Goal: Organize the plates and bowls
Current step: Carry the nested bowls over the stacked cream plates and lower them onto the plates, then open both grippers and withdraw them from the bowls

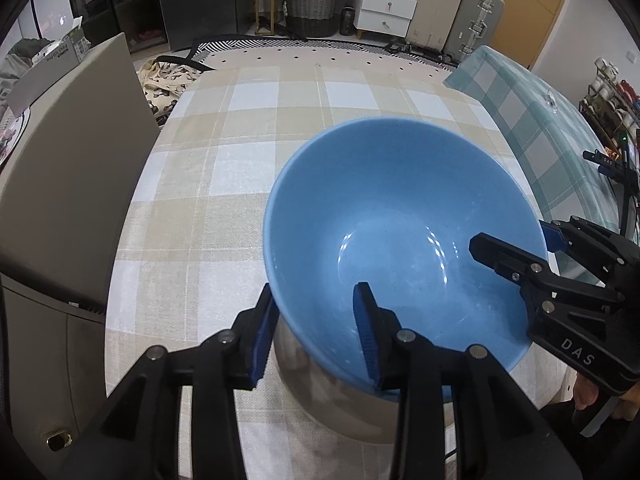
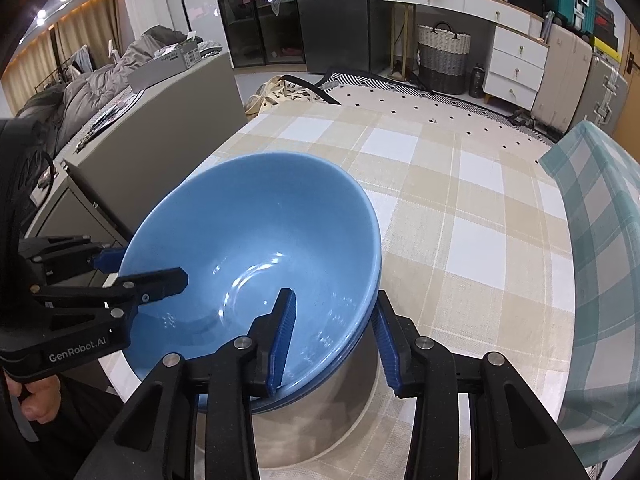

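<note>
Straddling blue bowl (image 1: 400, 216) rim, both tongs (image 1: 316, 332) (image 2: 332, 336) slack; right view alone shows second bowl (image 2: 320, 388) beneath.

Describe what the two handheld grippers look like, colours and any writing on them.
Both are black plastic linkage frames with silver rivets and ribbed blue finger pads. The left gripper reads "GenRobot.AI" in white; the right gripper is marked "DAS".

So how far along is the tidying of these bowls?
Done: one blue bowl already sits nested in a second blue bowl, on a steel bowl underneath. In hand: the left hand-held gripper and right hand-held gripper each straddle the rim; whether they pinch it is unclear. Left: I can't tell, as no other dishes show on the checked tablecloth.
</note>
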A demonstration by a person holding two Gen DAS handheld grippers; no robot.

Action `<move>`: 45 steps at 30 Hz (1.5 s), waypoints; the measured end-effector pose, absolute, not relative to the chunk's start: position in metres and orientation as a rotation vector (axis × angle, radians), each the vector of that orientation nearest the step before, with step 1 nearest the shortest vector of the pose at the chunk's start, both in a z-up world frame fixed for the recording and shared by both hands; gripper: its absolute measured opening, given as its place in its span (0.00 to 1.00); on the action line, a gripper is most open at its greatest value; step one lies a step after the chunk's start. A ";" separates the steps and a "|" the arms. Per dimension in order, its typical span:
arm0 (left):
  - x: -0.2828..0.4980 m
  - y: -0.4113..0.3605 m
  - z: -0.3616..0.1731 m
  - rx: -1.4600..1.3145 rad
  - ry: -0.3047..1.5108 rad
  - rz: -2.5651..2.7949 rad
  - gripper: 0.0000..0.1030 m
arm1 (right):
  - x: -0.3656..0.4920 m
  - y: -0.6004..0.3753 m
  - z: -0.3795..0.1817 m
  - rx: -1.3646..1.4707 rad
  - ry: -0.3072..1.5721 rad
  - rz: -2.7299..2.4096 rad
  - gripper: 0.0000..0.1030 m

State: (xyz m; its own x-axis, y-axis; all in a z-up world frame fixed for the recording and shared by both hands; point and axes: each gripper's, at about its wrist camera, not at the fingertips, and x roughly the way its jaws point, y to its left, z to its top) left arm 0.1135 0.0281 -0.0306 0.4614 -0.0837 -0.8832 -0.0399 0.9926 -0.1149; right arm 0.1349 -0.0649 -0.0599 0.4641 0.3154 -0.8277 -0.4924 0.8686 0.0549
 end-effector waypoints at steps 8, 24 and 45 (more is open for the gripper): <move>0.115 0.028 -0.030 -0.138 1.090 -0.048 0.44 | 0.134 -0.064 -0.060 -0.223 0.961 0.503 0.42; 0.106 0.031 -0.009 -0.152 0.987 -0.085 0.88 | 0.131 -0.075 -0.043 -0.166 0.905 0.552 0.84; 0.018 0.075 -0.001 -0.163 0.727 -0.079 1.00 | 0.046 -0.128 -0.014 -0.136 0.647 0.562 0.99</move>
